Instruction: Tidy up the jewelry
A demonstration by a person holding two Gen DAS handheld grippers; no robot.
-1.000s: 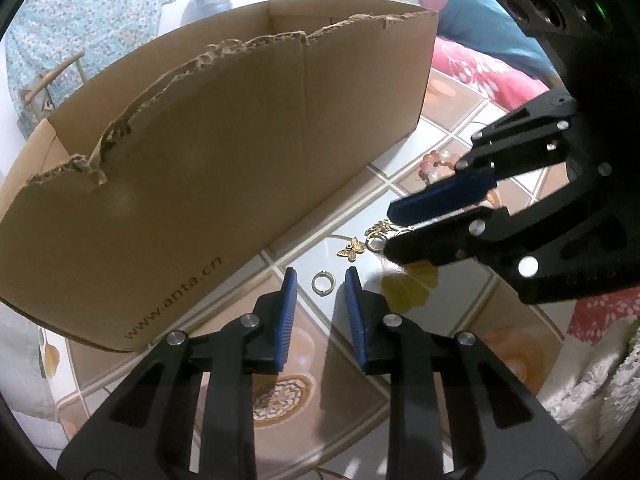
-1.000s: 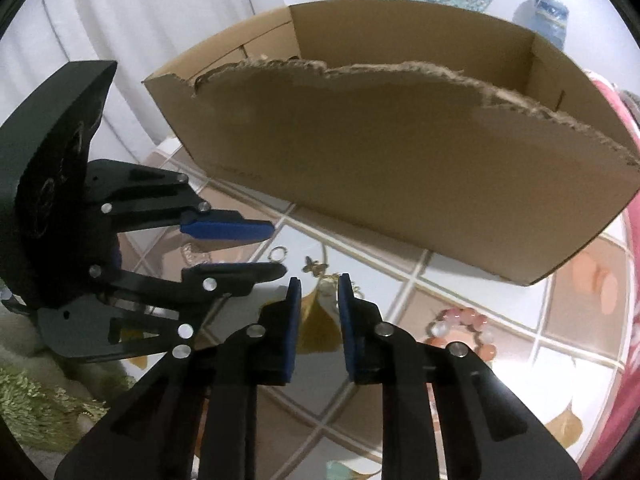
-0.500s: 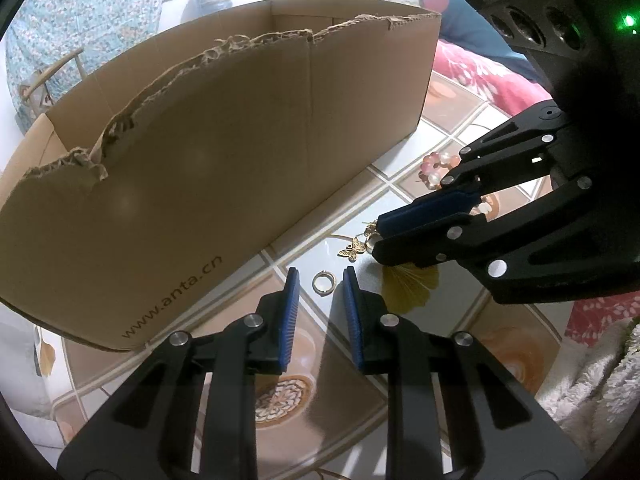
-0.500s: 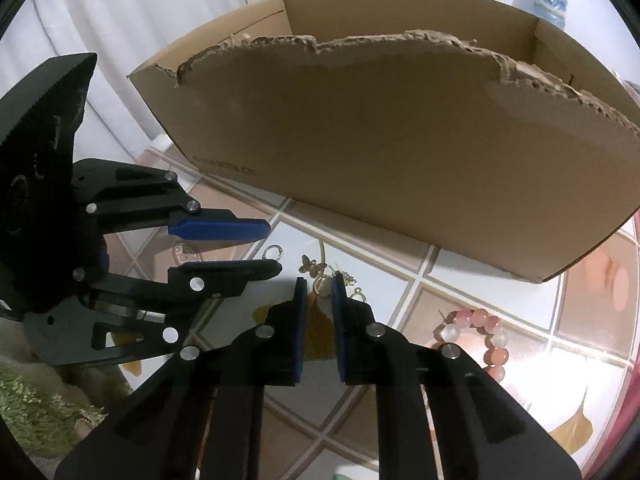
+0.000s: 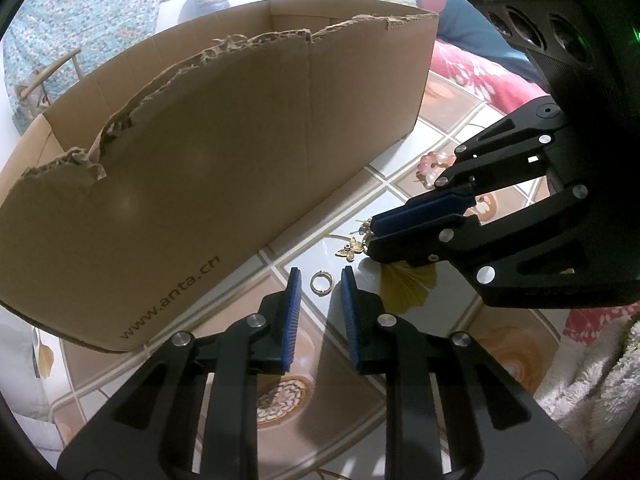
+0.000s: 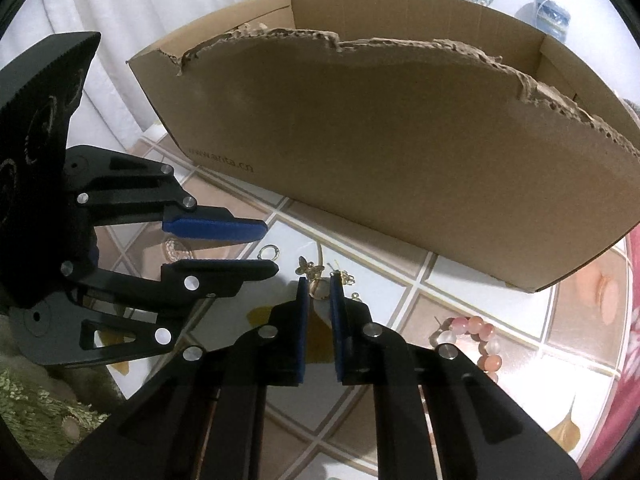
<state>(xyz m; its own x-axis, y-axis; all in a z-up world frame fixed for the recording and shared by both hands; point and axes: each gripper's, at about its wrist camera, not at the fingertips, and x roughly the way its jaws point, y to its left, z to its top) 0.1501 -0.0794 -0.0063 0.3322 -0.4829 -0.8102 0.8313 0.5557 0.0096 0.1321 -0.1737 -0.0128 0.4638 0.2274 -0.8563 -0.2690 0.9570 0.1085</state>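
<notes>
Closing around a small gold piece (image 6: 319, 293), the right gripper (image 6: 318, 285) has its jaws nearly together, the piece between the pads, though whether they press on it yet is unclear. That piece belongs to a little tangle of gold jewelry with a butterfly charm (image 5: 351, 249) lying on the worktop (image 5: 404, 208) just in front of the box (image 5: 224, 168). The left gripper (image 5: 320, 276) has also just been narrowing its jaws; they stand apart on either side of a ring (image 5: 321, 282), neither pad touching it. The ring lies flat, a little farther from the box than the charm. A bead bracelet (image 6: 478, 338) sits well off toward the box's right end.

The risks, as I judge them: the gold pieces look linked or tangled, so lifting one may drag the butterfly along or let it drop short of the box. The flat ring may skid out from between the pads on the glossy worktop. The two grippers work close together and could knock each other.
</notes>
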